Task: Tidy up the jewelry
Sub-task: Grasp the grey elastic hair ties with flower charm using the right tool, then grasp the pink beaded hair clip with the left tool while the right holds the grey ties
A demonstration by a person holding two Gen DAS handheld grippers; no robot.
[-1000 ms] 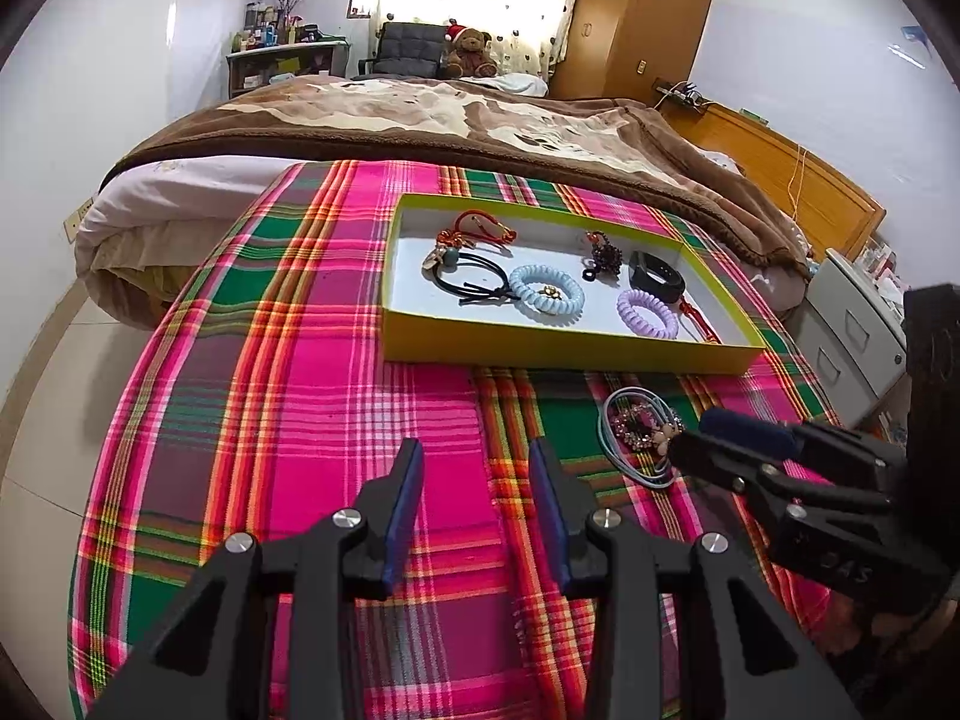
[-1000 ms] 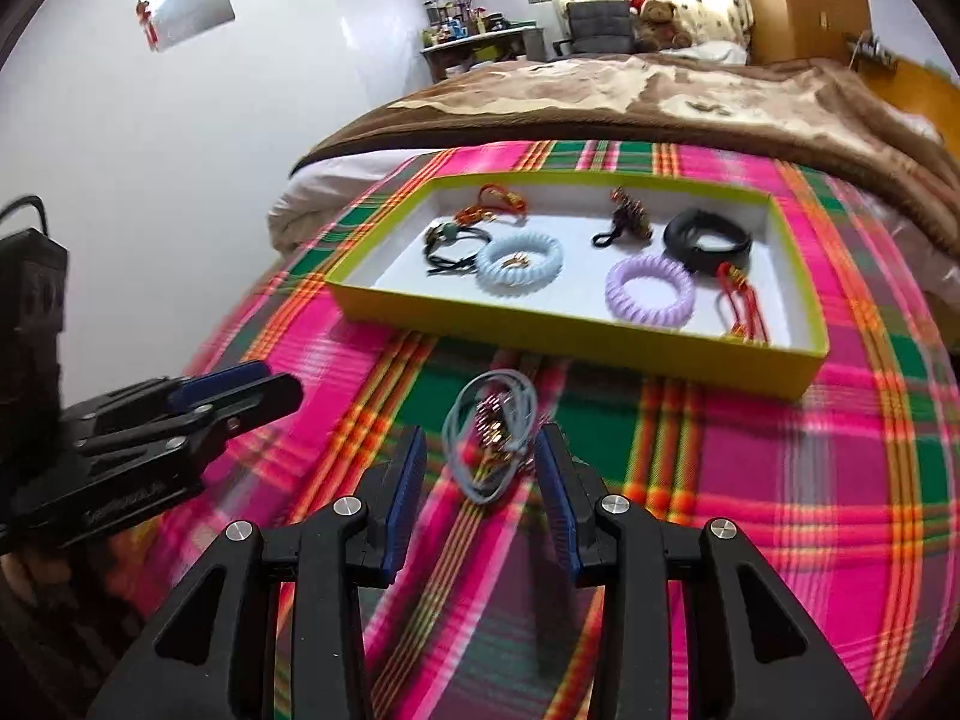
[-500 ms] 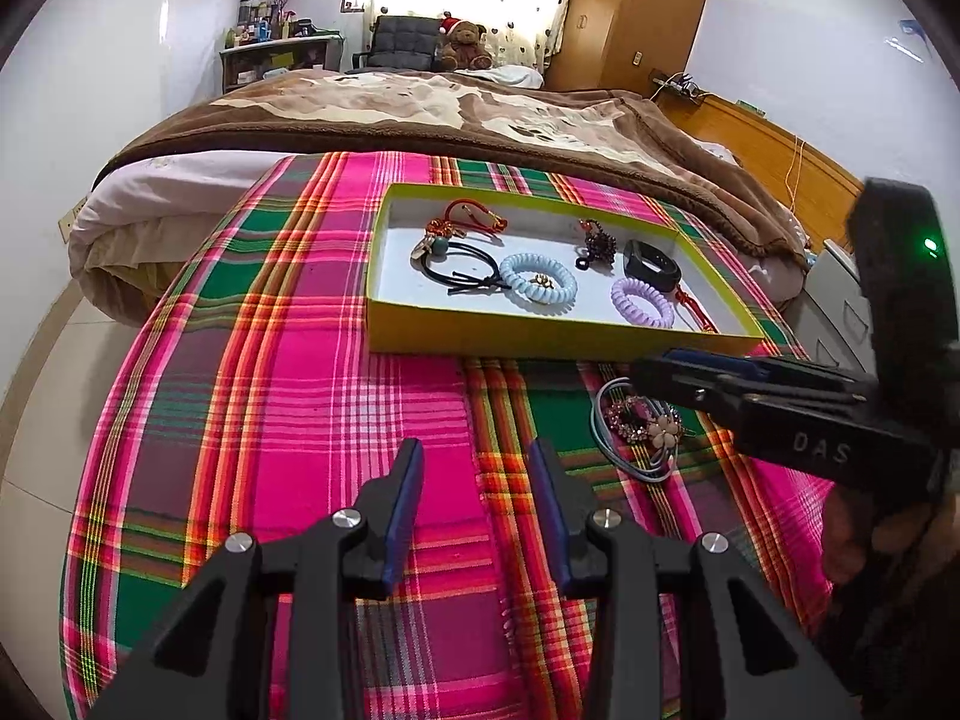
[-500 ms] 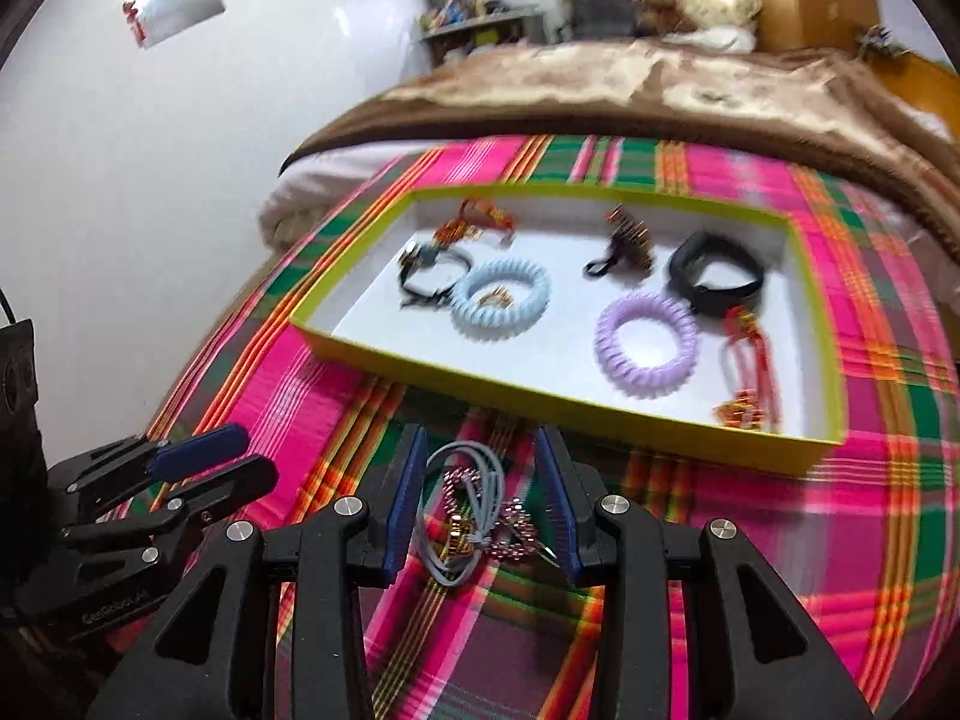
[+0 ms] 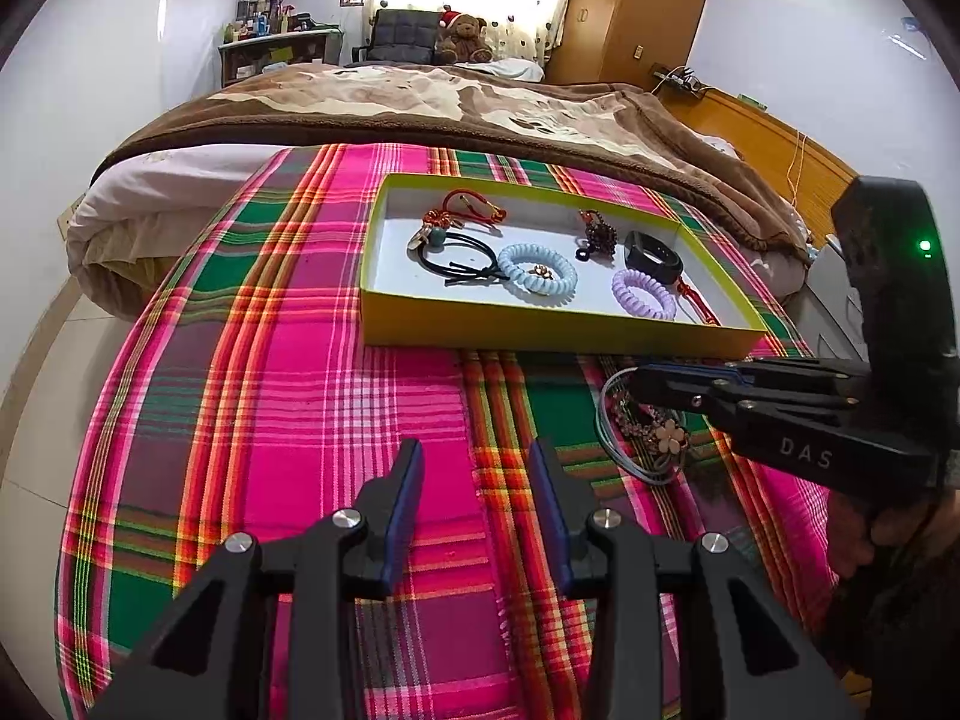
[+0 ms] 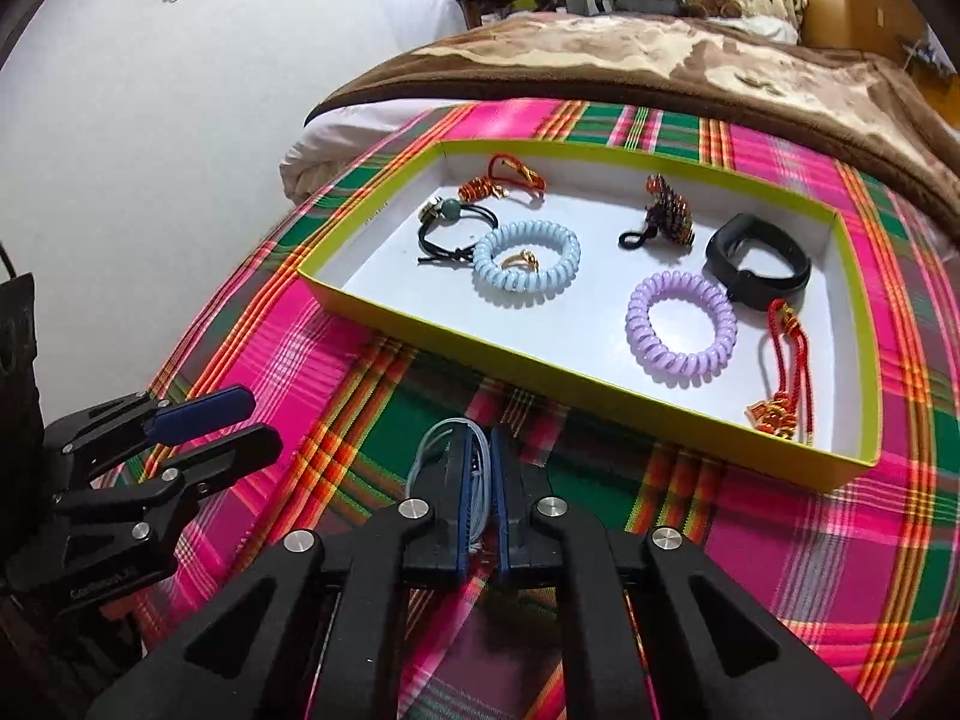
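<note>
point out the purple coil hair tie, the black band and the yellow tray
purple coil hair tie [image 6: 642, 339], right wrist view, left side of coil
black band [image 6: 723, 246], right wrist view, left curve
yellow tray [image 6: 480, 345], right wrist view, near wall

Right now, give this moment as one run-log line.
right gripper: jaws just closed, shut on grey cord bundle | left gripper: open, empty | bundle on plaid cloth, outside tray

"DAS" on right gripper [image 5: 645, 387]
</note>
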